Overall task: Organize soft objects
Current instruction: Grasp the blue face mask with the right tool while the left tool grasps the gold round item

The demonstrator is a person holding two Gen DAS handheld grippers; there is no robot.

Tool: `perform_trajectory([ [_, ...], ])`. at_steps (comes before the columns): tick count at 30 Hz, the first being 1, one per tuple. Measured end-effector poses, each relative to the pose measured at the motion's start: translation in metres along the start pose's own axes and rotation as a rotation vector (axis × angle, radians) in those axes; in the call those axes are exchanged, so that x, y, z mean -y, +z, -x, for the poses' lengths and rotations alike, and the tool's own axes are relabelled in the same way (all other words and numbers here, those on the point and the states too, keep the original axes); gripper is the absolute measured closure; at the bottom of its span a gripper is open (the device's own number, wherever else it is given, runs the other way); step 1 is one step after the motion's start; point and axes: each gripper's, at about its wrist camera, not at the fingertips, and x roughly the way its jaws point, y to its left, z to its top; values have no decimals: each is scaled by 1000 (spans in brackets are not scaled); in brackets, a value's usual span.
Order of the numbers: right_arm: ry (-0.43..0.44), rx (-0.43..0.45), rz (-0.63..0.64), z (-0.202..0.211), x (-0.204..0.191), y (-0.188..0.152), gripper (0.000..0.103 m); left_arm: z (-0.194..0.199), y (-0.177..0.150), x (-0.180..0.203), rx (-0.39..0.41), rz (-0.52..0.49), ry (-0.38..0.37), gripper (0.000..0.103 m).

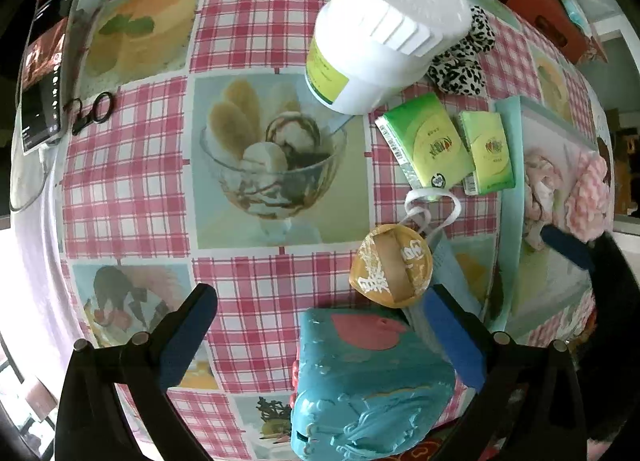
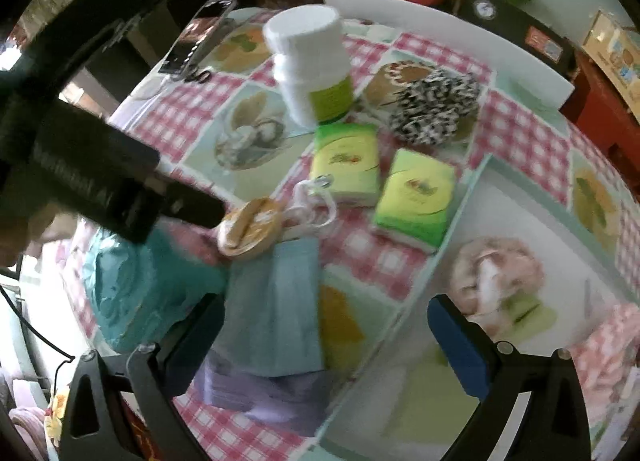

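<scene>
Left gripper: your left gripper hangs over the table with its jaws spread wide and nothing between the blue pads. The teal box sits just below and between them, untouched as far as the view shows.
Right gripper: your right gripper is also wide open and holds nothing; it hovers over the blue face mask and the near edge of the tray.
Landmark: take the white jar with the green label as your reference; it stands upright on the checked tablecloth.
Leopard scrunchie: the black-and-white scrunchie lies just beside the jar, on its right in your right wrist view.
Tissue packs: two green tissue packs lie side by side in front of the jar, nearer you.
Round tag: a tan round tag with a white ribbon lies nearer you than the packs.
Face masks: the blue face mask lies flat beyond the tag from the jar, with a purple mask partly under it.
Teal box: the teal box with a pink patch sits nearest you, well apart from the jar.
Tray: the pale tray lies to the right of the packs; a pink knitted item rests inside it.
Phone: a phone lies at the far left edge, well apart from the jar.
</scene>
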Motion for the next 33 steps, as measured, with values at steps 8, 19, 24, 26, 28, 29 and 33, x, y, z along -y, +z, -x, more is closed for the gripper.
perform_trajectory([
  [8, 90, -139, -37, -5, 14, 6, 15, -1, 8, 27, -44, -22, 38, 0],
  [19, 148, -174, -35, -29, 1, 3, 48, -14, 25, 65, -77, -82, 35, 1],
  [24, 150, -184, -37, -41, -3, 1, 48, -30, 37, 72, -117, -76, 28, 12],
  [26, 150, -189, -44, -44, -3, 0, 48, -37, 40, 75, -133, -78, 29, 15],
  [28, 149, -182, -47, -45, -1, -1, 48, -41, 43, 79, -141, -81, 34, 16],
  [29, 147, -179, -48, -45, -1, -1, 48, -44, 44, 80, -148, -84, 37, 16],
  [33, 146, -177, -41, -51, -2, 4, 50, -53, 47, 86, -172, -91, 7, 34],
])
